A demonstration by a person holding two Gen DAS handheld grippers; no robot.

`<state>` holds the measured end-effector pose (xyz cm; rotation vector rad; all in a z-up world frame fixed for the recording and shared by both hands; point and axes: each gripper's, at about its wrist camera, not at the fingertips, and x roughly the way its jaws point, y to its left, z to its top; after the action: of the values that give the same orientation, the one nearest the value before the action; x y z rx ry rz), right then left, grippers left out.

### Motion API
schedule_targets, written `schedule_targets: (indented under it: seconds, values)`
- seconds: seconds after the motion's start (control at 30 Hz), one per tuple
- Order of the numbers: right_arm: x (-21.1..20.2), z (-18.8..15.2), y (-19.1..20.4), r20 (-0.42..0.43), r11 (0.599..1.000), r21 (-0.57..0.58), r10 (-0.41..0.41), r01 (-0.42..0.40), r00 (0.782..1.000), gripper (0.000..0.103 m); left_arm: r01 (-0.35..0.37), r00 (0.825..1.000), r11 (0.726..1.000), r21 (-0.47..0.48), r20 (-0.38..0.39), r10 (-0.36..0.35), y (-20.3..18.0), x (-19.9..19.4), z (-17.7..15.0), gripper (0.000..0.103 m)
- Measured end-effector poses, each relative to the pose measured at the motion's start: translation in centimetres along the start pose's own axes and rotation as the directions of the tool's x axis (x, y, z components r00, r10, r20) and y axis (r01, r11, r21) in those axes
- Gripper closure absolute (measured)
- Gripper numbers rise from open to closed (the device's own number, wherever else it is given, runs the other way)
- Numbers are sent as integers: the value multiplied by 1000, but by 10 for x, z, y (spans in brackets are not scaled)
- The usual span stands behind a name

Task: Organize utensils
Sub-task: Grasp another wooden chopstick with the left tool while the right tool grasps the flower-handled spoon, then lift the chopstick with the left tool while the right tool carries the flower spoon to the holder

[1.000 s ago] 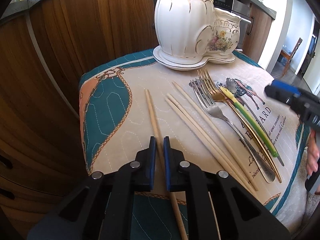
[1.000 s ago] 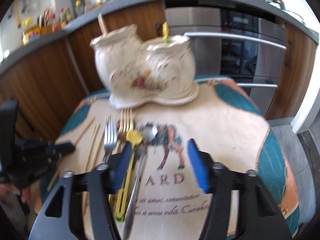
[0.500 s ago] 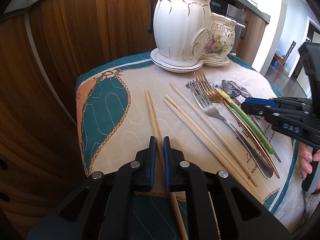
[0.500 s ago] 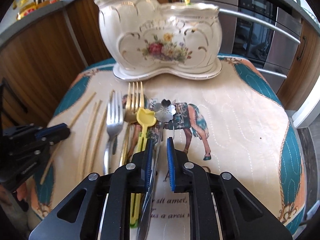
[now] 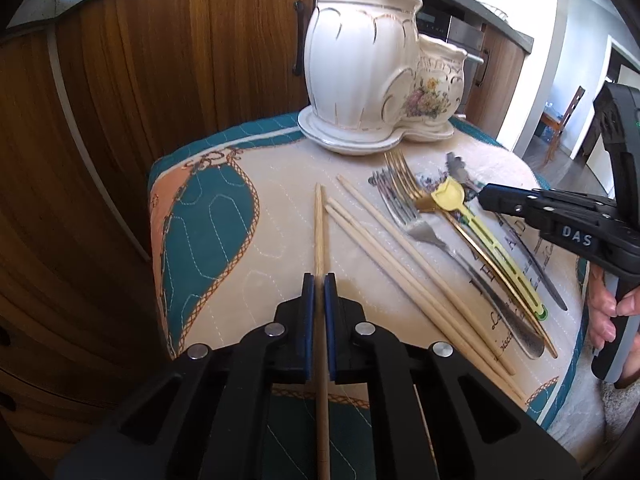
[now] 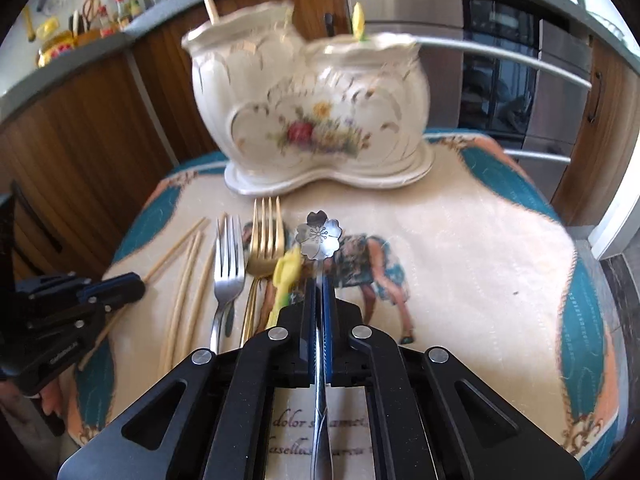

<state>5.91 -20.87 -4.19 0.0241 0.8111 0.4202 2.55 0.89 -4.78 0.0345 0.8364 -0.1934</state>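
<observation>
My left gripper is shut on a wooden chopstick that runs between its jaws over the cloth. My right gripper is shut on a silver flower-headed spoon, lifted above the cloth; it also shows in the left wrist view. Several more chopsticks, a silver fork, a gold fork and a yellow-green spoon lie on the cloth. The white floral double-pot holder stands at the back, with a chopstick and a yellow utensil in it.
A teal, orange and cream quilted cloth covers the small table. Wooden cabinets stand behind and to the left, an oven behind right. The left gripper also shows at the left of the right wrist view.
My right gripper closed on the flower spoon and raised it off the cloth. My left gripper stayed shut on the chopstick and lifted its tip slightly.
</observation>
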Motion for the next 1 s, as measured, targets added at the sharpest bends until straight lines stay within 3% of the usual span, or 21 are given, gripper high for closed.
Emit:
schedule_targets:
  seconds: [0.2,0.47,0.77,1.0]
  values:
    - [-30,5,-7,134,999,7,39,-41,990,99,31,996,1000,-3,86,-30,-1,-14,4,98]
    - [-68,11,-5,329,997,-12,74,-75,942,99,96,978,995,-7,188,-93,-2,-39,11,98]
    - [-87,53,-8,457,996,-2,84,-94,885,99,157,925,988,3,349,-148,0,-79,45,98]
    - [-85,107,-11,540,993,11,90,-114,837,99,176,880,984,20,444,-166,-8,-83,105,98]
